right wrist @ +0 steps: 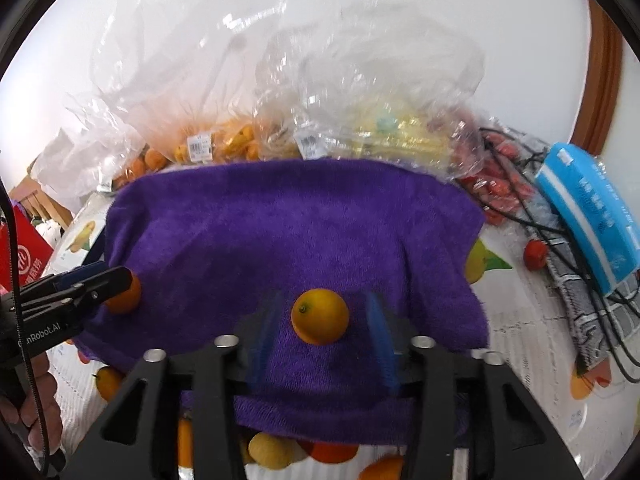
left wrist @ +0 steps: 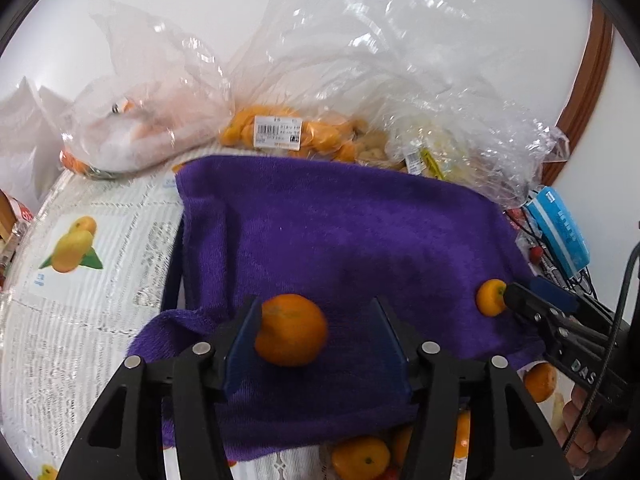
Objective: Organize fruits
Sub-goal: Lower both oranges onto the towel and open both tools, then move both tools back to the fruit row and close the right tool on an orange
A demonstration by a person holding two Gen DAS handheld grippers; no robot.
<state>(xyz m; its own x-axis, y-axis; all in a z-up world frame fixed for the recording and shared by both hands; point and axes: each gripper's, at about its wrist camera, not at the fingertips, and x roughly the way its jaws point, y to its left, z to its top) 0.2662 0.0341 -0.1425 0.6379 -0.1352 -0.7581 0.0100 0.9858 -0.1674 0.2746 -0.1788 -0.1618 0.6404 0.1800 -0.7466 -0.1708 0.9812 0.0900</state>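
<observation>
My left gripper [left wrist: 316, 344] points down at a slant. Its two blue pads [left wrist: 242, 344] stand apart, and the left pad is right at the orange [left wrist: 291, 330] while the right pad has a gap. My right gripper [right wrist: 322, 340] also tilts down, jaws apart, pads clear of the small orange [right wrist: 320, 316] on both sides. I can see a bit of my hand [right wrist: 34, 404] holding the left handle.

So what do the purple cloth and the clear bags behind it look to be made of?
The purple cloth looks like plush terry or microfibre, matt: fuzzy nap, soft folds and a frayed-looking edge. The clear bags look like thin glossy plastic film: see-through, crinkled, with sharp white glints, and printed price labels stuck on. Exact fibre or polymer can't be told.
</observation>
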